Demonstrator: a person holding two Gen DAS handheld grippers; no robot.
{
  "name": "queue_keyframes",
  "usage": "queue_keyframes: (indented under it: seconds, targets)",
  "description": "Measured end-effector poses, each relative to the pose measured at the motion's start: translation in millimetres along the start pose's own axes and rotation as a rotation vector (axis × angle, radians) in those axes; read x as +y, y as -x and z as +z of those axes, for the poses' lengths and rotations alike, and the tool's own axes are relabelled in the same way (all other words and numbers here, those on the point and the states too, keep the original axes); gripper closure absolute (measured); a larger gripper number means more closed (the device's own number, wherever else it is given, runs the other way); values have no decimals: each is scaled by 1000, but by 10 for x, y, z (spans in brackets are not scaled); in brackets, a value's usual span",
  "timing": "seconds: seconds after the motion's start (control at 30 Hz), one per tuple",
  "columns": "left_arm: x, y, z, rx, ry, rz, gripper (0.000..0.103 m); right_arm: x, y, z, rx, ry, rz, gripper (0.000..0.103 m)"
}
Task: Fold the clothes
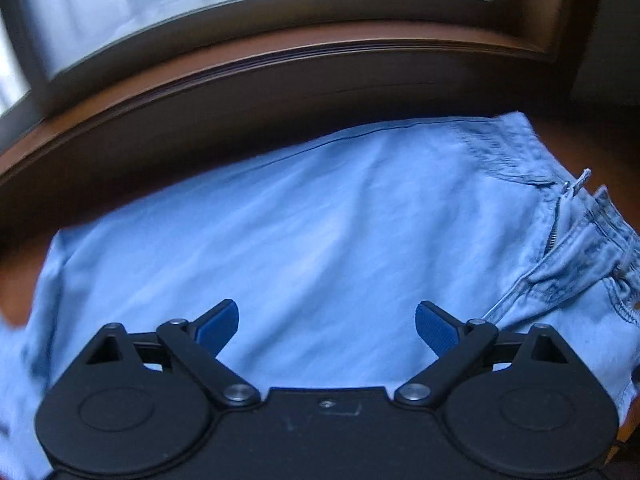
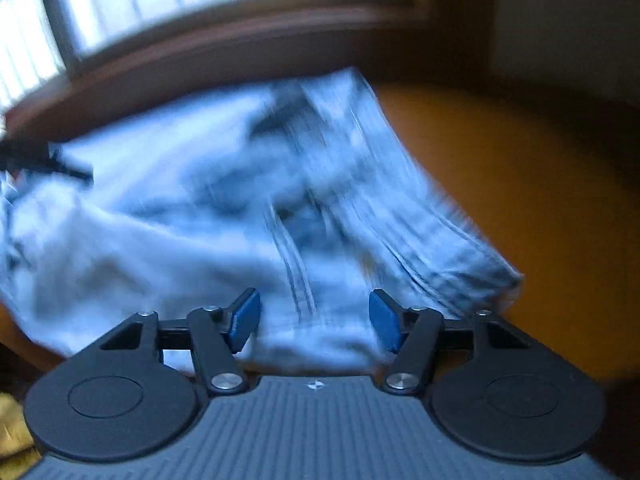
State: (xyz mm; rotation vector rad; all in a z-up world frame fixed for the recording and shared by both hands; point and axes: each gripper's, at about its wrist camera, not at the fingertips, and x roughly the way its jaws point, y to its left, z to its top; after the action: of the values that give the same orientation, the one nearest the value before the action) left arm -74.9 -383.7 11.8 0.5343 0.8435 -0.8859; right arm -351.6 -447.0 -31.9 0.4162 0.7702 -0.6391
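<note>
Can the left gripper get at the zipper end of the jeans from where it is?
Probably yes. The left gripper is open over the jeans; the zipper lies exposed to its right, with nothing covering it and nothing in between.

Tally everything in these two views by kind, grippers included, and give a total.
Light blue denim garment: 1
Grippers, both with jaws apart and nothing between the pads: 2, the left gripper and the right gripper
Wooden table: 1
Window: 1
Total: 5
</note>
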Motion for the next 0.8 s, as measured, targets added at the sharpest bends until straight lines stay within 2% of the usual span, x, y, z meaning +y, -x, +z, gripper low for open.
queue_keyframes:
  seconds: [0.07,0.17,0.2,0.27,0.4,0.53,0.7,0.8]
  targets:
    - [-135,-80,-5,4,-25,1,8,-22,155,-172,-28,-17,-35,40]
    - [-275,-128,-40,32,-54,-33,8,3,325,-284,14,1,-158,40]
    - [-315,-143,-52,40,-66,-49,8,-38,412,-300,-2,-23,-160,40]
    - [-358,-187,-86,41,-94,-33,8,-121,587,-330,-34,-71,-160,41]
    - [-434,-214,-165,54,-98,-11,8,-257,784,-225,-200,-130,-116,39]
    - [-481,-170,-216,66,-69,-4,7,-327,569,28,-228,-126,-94,39]
    - [-544,-207,-283,124,15,-33,0,-427,134,284,-166,-93,-38,39]
    - [-644,-139,-342,108,21,2,0,-443,-44,412,-143,-80,26,39]
